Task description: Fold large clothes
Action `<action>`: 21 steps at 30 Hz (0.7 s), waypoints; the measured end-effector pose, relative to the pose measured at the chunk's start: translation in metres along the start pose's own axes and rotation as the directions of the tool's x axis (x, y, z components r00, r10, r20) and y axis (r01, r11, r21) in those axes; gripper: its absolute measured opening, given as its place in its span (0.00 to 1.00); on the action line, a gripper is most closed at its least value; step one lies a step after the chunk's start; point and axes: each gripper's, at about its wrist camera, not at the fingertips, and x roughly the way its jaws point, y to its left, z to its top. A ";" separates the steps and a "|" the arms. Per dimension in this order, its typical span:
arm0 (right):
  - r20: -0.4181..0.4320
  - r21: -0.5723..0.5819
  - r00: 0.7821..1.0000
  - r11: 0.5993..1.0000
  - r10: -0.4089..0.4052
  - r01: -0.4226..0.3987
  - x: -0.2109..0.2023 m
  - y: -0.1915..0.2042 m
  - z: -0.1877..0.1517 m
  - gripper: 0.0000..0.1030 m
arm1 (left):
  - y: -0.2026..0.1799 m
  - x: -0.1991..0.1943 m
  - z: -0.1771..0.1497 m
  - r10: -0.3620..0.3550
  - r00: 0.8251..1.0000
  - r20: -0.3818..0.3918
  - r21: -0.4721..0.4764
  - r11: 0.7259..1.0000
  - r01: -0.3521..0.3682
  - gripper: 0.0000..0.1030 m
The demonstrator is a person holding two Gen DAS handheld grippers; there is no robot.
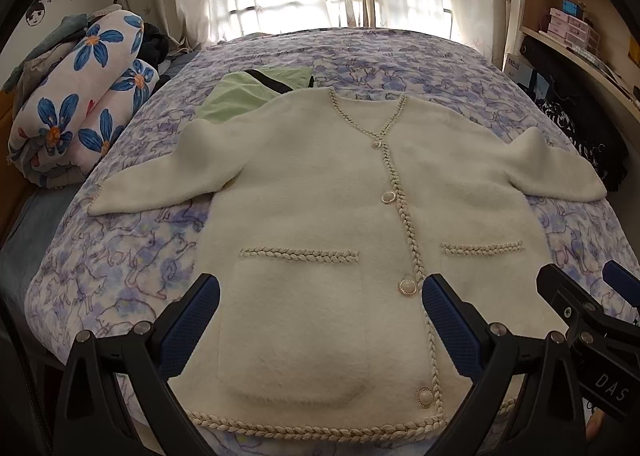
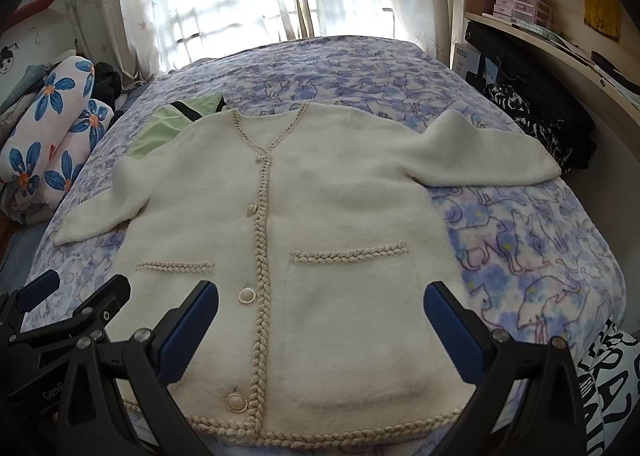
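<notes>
A: Left tongs pose?
B: Low over the hem end of the cream cardigan, pointing along it toward the collar. Jaws wide, nothing between them. Blue pads clear of the fabric as far as the wrist view shows.

A: Right tongs?
B: Same attitude, just beside the left one, also at the hem. Wide apart, empty. Each wrist view catches the other tool at its edge, so the two sit close side by side.

A: Where's the garment?
B: Flat on the bed, front up, buttoned, both sleeves out to the sides. Hem nearest the tongs, neckline far. The right sleeve reaches toward the bed edge by the shelves.

A: Anything under it?
B: A light green garment pokes out from beneath the far left shoulder. A rolled flower-print blanket lies off the bed's left side, well apart from the cardigan.

A: Contact with cloth?
B: Cannot tell for sure; none visible.
</notes>
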 end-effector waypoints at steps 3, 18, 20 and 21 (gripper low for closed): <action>0.000 -0.001 1.000 1.000 0.004 -0.004 0.000 0.001 0.001 1.00 | 0.000 0.000 0.000 0.001 1.000 0.000 -0.001 1.000 -0.001 0.97; -0.004 -0.002 1.000 1.000 0.013 -0.013 0.008 -0.009 -0.011 1.00 | -0.002 0.000 0.002 0.009 1.000 -0.004 0.003 1.000 -0.009 0.97; -0.007 0.001 1.000 1.000 0.016 -0.016 0.008 -0.009 -0.010 1.00 | -0.002 0.001 0.003 0.013 1.000 -0.005 0.005 1.000 -0.013 0.97; -0.007 0.001 1.000 1.000 0.016 -0.016 0.008 -0.008 -0.010 1.00 | -0.002 0.001 0.003 0.015 1.000 -0.005 0.007 1.000 -0.015 0.97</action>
